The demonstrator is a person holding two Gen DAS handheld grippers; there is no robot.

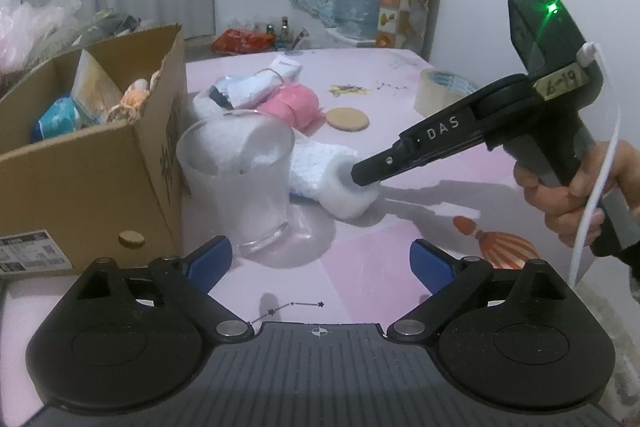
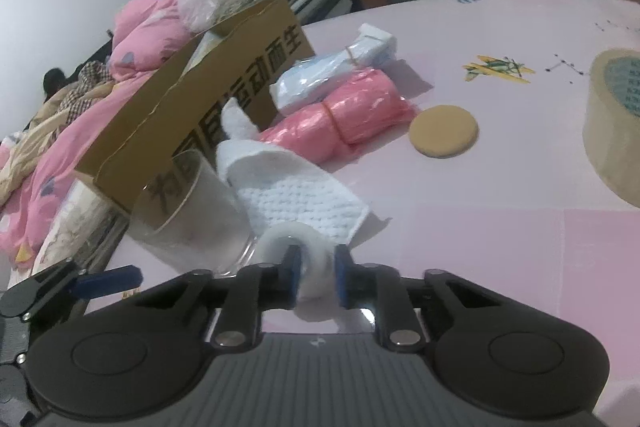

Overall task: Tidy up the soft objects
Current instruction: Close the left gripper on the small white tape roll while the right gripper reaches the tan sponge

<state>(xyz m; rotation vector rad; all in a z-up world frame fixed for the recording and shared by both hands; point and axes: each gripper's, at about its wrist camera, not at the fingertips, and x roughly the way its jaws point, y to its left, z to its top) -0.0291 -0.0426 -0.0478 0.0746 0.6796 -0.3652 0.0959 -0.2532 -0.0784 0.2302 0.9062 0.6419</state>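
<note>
While right gripper (image 2: 317, 277) pinches the white cloth (image 2: 304, 203), hiding its near end, left gripper (image 1: 320, 259) is spread empty; the cardboard box (image 1: 92, 163) is cut off.

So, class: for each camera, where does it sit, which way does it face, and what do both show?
Left wrist: on the open left gripper, looking across the pink table at the glass; the right hand shows.
Right wrist: on the right gripper, jaws shut on the white cloth.
Shared: glass, cloth, cardboard box, tape roll.
</note>
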